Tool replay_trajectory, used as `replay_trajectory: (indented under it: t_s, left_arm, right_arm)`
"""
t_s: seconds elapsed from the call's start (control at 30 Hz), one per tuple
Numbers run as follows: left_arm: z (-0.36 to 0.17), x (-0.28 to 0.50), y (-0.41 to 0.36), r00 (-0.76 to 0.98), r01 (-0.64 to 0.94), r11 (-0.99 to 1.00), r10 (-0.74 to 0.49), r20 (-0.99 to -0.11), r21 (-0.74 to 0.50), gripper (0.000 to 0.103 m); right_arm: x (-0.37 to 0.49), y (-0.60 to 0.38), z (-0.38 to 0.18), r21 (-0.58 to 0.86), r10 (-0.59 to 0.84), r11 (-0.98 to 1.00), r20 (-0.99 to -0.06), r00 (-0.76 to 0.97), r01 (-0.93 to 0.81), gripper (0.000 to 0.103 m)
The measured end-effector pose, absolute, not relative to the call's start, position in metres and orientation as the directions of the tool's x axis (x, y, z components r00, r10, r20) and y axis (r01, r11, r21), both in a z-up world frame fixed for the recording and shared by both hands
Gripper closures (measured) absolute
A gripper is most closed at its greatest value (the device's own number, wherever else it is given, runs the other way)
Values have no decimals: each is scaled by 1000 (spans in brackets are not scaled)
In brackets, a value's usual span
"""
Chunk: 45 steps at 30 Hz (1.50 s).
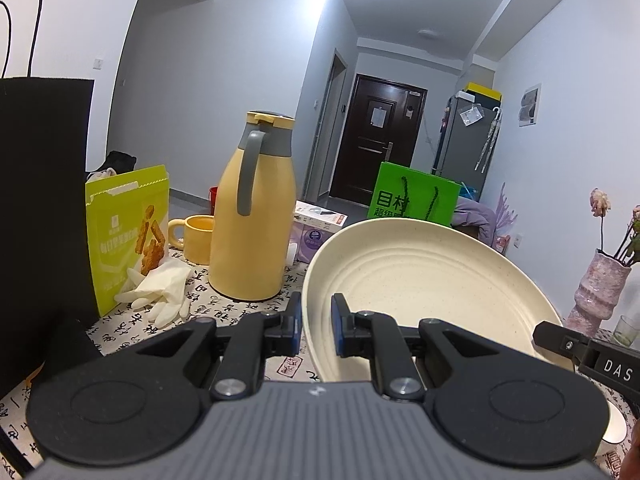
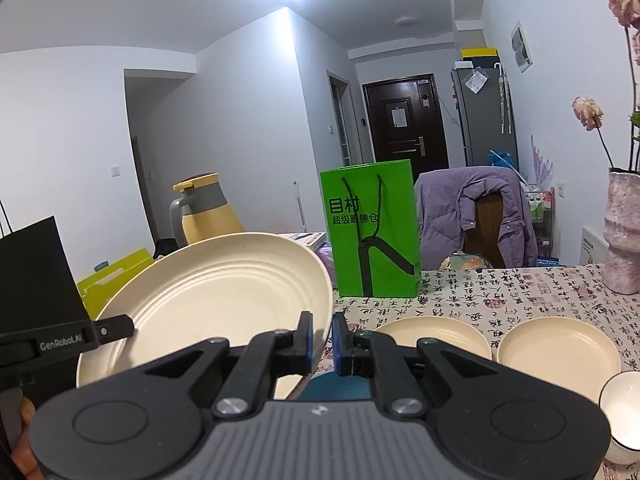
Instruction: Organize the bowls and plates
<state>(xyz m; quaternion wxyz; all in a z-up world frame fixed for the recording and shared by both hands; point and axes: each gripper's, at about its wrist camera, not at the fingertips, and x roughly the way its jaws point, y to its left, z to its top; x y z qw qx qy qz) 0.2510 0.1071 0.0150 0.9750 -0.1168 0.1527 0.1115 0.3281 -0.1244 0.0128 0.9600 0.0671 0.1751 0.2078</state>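
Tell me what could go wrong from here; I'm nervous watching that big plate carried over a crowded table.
1. The cream plate is pinched only at opposite rims by the left gripper and right gripper; if either hand pulls away, it could slip.
2. It is tilted, close to the yellow thermos, which it might knock.
3. Lowering it carelessly could strike the two plates or the white bowl below.

White bowl [image 2: 624,412] cut off at right wrist view's edge
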Motion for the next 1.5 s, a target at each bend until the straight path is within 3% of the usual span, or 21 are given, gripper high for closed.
replay_trajectory:
  t_s: [1.5]
  left_arm:
    - [26,178,43,954,-177,974,135,-269,-142,89]
  right_arm:
    - [255,-187,13,238,375,917,-245,894,-319,94]
